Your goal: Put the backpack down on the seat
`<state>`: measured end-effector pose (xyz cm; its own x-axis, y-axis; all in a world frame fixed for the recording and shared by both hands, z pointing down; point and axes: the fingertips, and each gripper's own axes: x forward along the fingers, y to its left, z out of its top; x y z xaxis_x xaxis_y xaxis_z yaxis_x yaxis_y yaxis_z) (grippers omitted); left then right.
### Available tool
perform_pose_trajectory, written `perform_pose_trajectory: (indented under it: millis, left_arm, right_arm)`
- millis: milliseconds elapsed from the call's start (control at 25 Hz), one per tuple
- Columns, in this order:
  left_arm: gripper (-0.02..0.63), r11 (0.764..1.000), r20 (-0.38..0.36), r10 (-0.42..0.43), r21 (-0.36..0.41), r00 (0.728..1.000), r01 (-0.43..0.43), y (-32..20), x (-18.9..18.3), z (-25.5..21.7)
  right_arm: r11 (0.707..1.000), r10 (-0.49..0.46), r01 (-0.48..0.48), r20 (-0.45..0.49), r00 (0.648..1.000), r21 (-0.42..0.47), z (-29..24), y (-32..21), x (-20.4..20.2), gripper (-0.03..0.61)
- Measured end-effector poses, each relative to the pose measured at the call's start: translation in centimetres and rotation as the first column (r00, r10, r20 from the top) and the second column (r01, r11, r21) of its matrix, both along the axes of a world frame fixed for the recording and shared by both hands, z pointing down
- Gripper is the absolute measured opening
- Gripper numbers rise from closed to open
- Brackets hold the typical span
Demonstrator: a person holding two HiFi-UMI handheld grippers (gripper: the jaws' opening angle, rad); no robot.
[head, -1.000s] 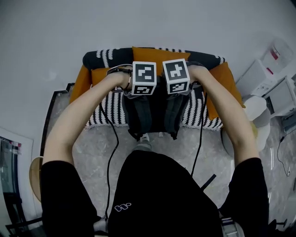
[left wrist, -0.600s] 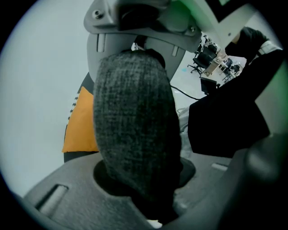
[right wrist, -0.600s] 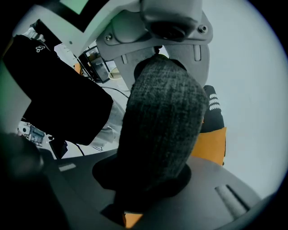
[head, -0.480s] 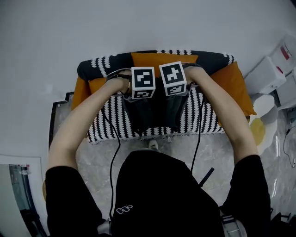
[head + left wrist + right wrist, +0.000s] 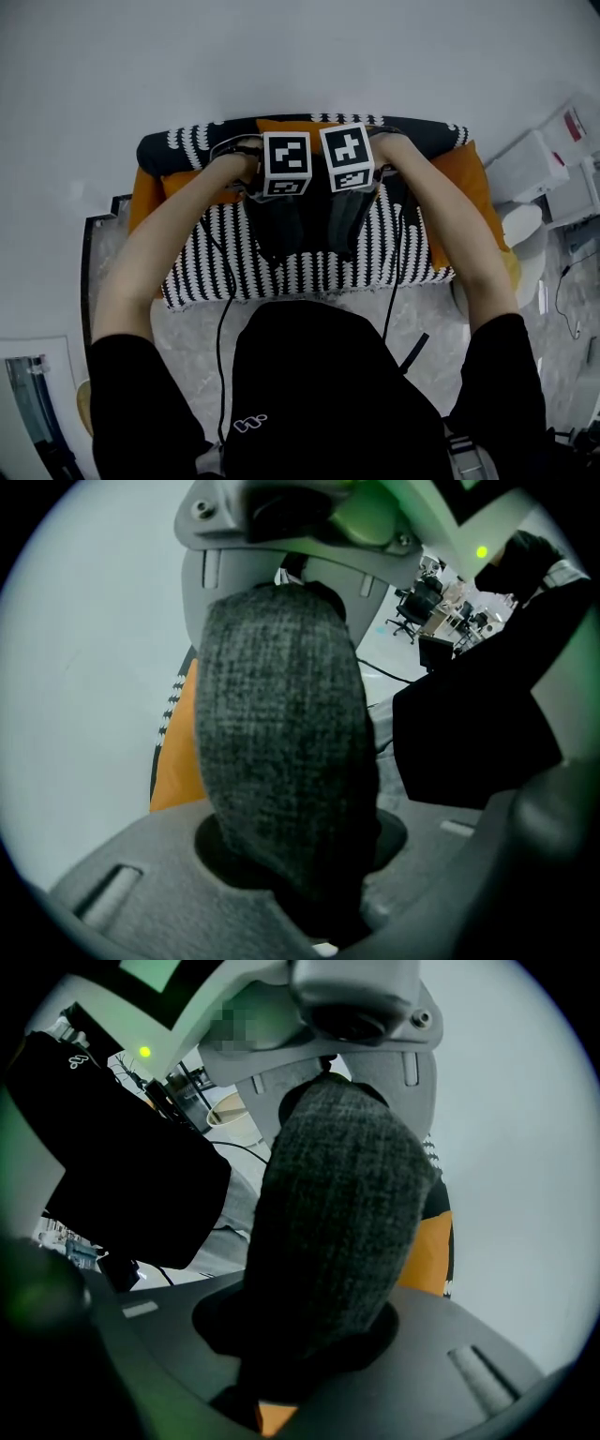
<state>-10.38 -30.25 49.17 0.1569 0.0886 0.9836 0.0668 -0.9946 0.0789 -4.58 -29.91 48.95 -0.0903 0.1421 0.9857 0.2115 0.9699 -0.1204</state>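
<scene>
Left gripper is clamped on a grey woven shoulder strap, with its upper and lower jaws pressed into the padding. Our right gripper pinches the other strap in the same way. From the head view we see both held out in front of us, side by side, the left marker cube just beside the right marker cube. Below them the dark backpack hangs over the middle of the seat, which has a black-and-white patterned cover. Its lower end stops short of the seat's front edge. We cannot tell whether it rests on the seat. An orange cushion lies at the seat's right end. Behind the seat is a plain pale wall.
</scene>
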Motion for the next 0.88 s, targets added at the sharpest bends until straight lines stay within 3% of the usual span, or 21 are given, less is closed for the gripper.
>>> perform_pose_trajectory:
  millis: [320,600,880]
  left_arm:
    - [0.15,0.996,-0.008,0.063,-0.062,0.998,-0.063,-1.9,0.4,3.0]
    - [0.15,0.99,-0.001,0.067,-0.124,0.998,-0.067,-3.5,1.3,6.5]
    - [0.15,0.994,0.034,0.049,-0.098,0.998,-0.045,-6.9,2.0,8.8]
  right_arm:
    - [0.995,0.077,-0.078,-0.008,0.997,-0.067,3.0,-1.4,0.4,0.13]
    - [0.989,0.097,-0.097,-0.009,0.995,-0.116,6.6,-3.1,1.2,0.132]
    - [0.992,0.097,-0.096,0.012,0.995,-0.082,9.1,-6.5,2.0,0.132]
